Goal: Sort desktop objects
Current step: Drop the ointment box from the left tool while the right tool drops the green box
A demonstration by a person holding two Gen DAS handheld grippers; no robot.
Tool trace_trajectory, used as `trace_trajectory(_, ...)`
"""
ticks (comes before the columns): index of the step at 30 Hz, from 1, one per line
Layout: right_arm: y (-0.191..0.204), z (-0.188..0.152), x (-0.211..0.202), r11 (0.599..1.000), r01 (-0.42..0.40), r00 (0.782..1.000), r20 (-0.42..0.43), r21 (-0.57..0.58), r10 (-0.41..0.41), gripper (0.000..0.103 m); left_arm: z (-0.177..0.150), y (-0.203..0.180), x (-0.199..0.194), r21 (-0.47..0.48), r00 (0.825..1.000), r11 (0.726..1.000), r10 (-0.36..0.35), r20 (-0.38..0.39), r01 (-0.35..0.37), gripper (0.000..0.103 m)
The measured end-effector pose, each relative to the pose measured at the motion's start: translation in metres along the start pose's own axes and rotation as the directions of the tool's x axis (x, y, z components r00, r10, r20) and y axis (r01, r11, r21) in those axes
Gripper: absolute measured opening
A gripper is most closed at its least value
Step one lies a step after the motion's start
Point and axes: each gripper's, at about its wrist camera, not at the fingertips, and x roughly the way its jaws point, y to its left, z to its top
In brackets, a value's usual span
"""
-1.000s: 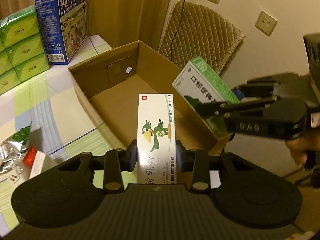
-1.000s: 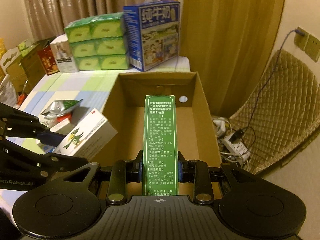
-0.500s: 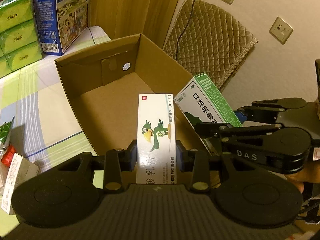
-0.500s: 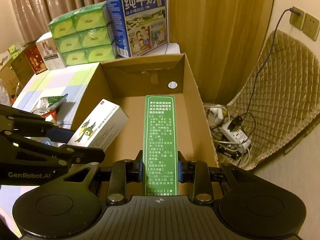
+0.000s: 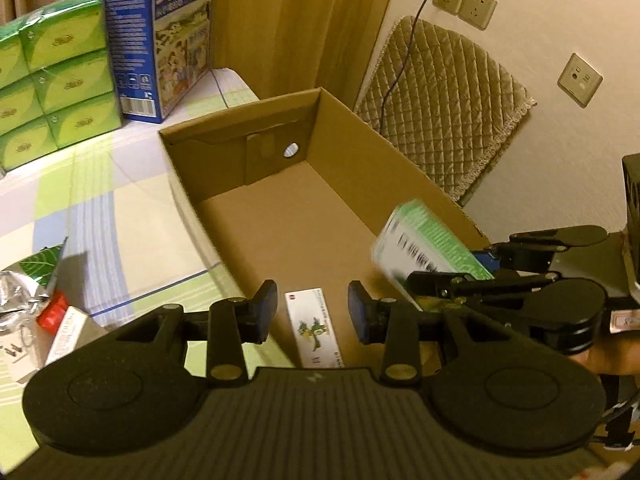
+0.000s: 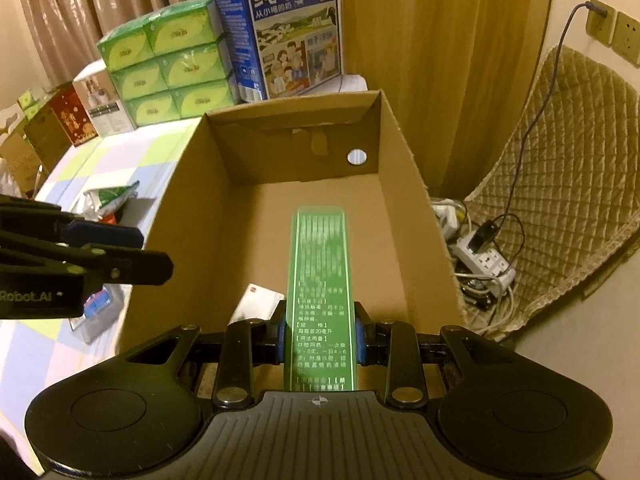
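Observation:
A white medicine box with a green bird (image 5: pixel 316 328) lies flat on the floor of the open cardboard box (image 5: pixel 240 136), near its front end. My left gripper (image 5: pixel 312 293) hangs open just above it, holding nothing. At the right, my right gripper (image 5: pixel 452 268) is shut on a green-and-white medicine box (image 5: pixel 424 240), which looks motion-blurred over the cardboard box's right wall. In the right wrist view the green box (image 6: pixel 320 280) sticks forward between the fingers of the right gripper (image 6: pixel 320 332), over the cardboard box (image 6: pixel 400 184). A corner of the white box (image 6: pixel 256 304) shows below. The left gripper (image 6: pixel 136 250) is at the left.
On the checked tablecloth stand a blue milk carton (image 5: pixel 160 36) and stacked green tissue packs (image 5: pixel 60 80) behind the cardboard box. A silver foil packet (image 5: pixel 16 292) and a small white box (image 5: pixel 64 332) lie to its left. A quilted cushion (image 5: pixel 440 100) and power strip (image 6: pixel 484 256) are beyond the right wall.
My left gripper has opened and let the white bird box drop onto the cardboard box's floor. The right gripper has carried the green box further over the cardboard box.

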Motion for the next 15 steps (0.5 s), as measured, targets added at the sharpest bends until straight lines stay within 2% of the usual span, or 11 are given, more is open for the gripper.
trace_trajectory(3,0.001,0.003,-0.003,1.000,-0.017,0.999,0.029,0.020,0.017,0.035,-0.004,0.006,-0.007,-0.005,1.000,1.000,0.009,0.005,-0.009,0.034)
trace_trajectory(15,0.018,-0.007,-0.024,1.000,-0.005,0.999,0.047,-0.003,0.005,0.040,-0.031,0.029,-0.032,-0.030,1.000,0.999,0.031,0.007,-0.030,0.034)
